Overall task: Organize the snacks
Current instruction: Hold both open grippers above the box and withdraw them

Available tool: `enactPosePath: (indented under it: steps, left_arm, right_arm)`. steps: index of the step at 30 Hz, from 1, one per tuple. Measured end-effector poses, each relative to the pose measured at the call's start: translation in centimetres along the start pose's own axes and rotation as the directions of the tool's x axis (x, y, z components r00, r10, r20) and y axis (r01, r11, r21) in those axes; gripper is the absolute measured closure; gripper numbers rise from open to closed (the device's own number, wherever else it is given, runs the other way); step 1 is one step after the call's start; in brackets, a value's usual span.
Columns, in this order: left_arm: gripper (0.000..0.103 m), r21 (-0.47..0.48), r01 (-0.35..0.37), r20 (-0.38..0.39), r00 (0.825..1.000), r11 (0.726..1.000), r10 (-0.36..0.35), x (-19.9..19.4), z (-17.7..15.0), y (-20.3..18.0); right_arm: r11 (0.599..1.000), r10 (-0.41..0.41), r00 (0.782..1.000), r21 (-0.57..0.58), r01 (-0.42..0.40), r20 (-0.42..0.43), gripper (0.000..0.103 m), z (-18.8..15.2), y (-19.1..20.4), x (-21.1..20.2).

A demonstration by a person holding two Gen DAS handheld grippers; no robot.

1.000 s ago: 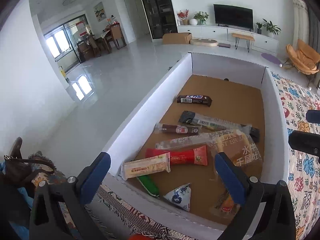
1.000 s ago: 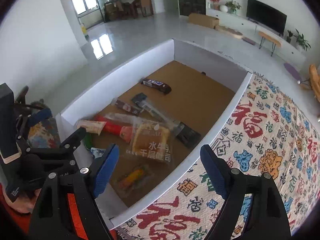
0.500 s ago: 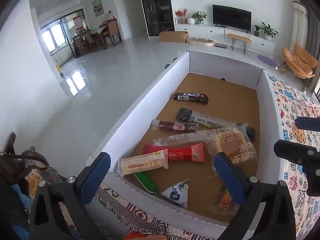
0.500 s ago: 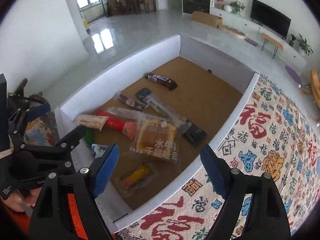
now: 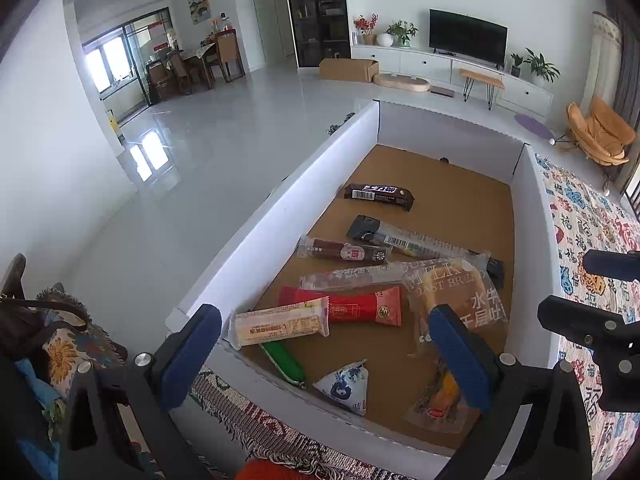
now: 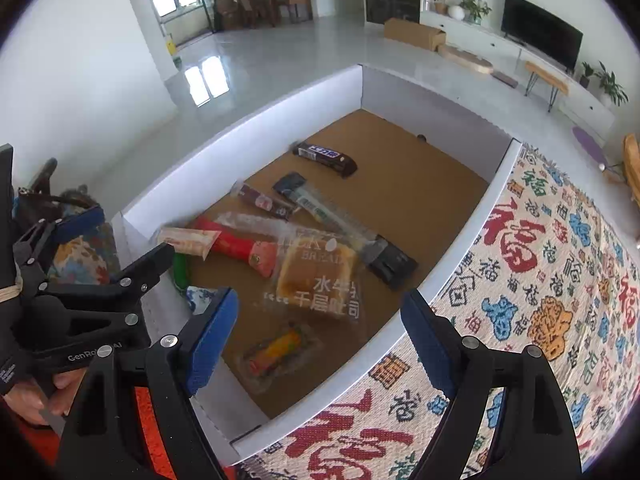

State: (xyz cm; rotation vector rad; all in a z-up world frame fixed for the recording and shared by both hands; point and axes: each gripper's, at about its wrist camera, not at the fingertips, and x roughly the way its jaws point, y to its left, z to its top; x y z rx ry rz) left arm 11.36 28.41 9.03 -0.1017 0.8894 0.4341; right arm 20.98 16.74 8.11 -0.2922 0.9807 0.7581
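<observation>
A white-walled box (image 5: pixel 260 248) with a brown cardboard floor holds several snacks. Among them are a dark chocolate bar (image 5: pixel 378 196), a red packet (image 5: pixel 360 310), a cream wafer bar (image 5: pixel 280 324), a toast bread bag (image 5: pixel 460 292) and a blue-white triangular packet (image 5: pixel 344 386). My left gripper (image 5: pixel 322 316) hangs open above the box's near end, nothing between its fingers. My right gripper (image 6: pixel 320 300) is open and empty over the box's near right wall (image 6: pixel 460 256), above the bread bag (image 6: pixel 320 276) and an orange snack pack (image 6: pixel 276 352). No snack is touched.
A patterned cloth (image 6: pixel 540 280) covers the surface right of the box. A dark bag (image 5: pixel 36 320) lies at the left on a fringed cloth. A hand (image 6: pixel 36 396) holds the left gripper (image 6: pixel 100 264). Tiled floor lies beyond the box's left wall.
In the left wrist view the right gripper has edged a little further in from the right. The snacks lie as before; both grippers stay open.
</observation>
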Motion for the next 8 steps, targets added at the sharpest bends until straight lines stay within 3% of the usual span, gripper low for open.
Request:
enactPosePath:
  steps: [8]
  left_arm:
    - [0.000,0.012,-0.005,0.005,1.000,1.000,0.005,-0.11,-0.44,-0.21]
  right_arm:
    - [1.000,0.008,1.000,0.003,-0.008,-0.006,0.017,-0.09,0.28,0.29]
